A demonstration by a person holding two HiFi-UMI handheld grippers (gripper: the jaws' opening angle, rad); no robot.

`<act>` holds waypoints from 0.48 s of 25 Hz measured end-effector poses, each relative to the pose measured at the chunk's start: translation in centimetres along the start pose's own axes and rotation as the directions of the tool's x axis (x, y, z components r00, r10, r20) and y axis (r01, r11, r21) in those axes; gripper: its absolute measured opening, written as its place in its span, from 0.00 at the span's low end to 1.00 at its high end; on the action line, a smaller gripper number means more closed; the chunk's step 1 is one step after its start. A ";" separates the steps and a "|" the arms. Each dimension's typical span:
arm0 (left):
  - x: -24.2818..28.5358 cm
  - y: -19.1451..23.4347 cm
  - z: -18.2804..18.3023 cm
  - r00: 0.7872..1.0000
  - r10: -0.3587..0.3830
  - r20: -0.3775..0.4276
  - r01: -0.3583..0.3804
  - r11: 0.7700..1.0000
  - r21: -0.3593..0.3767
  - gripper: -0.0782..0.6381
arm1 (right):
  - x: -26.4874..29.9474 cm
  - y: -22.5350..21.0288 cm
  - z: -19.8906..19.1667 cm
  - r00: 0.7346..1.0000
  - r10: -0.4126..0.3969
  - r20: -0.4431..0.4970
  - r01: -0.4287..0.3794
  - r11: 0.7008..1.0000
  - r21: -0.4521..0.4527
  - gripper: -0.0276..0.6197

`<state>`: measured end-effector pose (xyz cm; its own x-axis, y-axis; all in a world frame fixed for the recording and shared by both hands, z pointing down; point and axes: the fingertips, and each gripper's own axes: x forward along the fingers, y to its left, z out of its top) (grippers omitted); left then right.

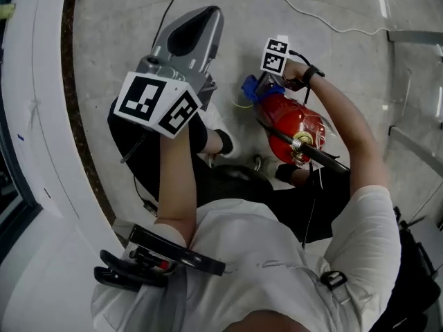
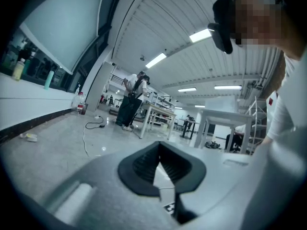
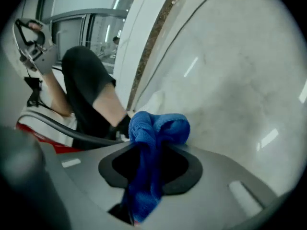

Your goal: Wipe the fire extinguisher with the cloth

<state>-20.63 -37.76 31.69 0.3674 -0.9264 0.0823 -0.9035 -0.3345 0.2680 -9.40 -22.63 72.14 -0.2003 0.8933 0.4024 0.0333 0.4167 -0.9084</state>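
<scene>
1. Head view finds a seated person at the wiping step. The right gripper (image 1: 261,83) holds a bunched blue microfibre cloth (image 1: 250,88) at the upper end of a red cylindrical metal fire extinguisher (image 1: 291,124). The extinguisher lies on its side by the person's legs, low over the grey concrete floor (image 1: 325,19). Whether it rests on the floor or the lap cannot be told.
2. Right gripper view shows the jaws clamped on the cloth, with a wad bulging past their tips.
3. Left gripper view shows the left gripper (image 2: 159,147) with its jaws together on nothing, aimed across the room and well apart from the extinguisher.
4. Most of the red body appears unwiped. The next move likely calls for drawing the cloth down the cylinder, clear of the black rubber hose (image 1: 317,155) lying across it. A round body may roll, so the idle gripper could steady it.
5. The right forearm reaches forward and down with the elbow bent. The left forearm stands raised.
</scene>
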 end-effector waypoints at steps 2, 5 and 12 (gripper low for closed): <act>-0.4 -0.8 -0.8 0.999 0.032 0.011 -0.032 0.999 0.010 0.11 | 2.2 -5.7 -1.0 0.985 -0.161 0.060 0.163 0.986 -0.027 0.23; -1.7 -1.9 -1.9 0.998 0.056 -0.007 -0.056 0.998 0.019 0.11 | 3.3 -9.7 -2.0 0.956 -0.245 0.161 0.250 0.968 -0.011 0.23; -4.7 -4.1 -2.9 0.998 0.066 -0.015 -0.065 0.997 0.053 0.11 | -4.4 -9.9 -1.4 0.777 -0.511 0.369 0.540 0.841 0.027 0.23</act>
<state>-18.00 -31.57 32.99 0.3104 -0.9438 0.1136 -0.9358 -0.2824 0.2111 -7.48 -30.48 79.53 -0.5335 0.4186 0.7350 -0.1069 0.8286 -0.5495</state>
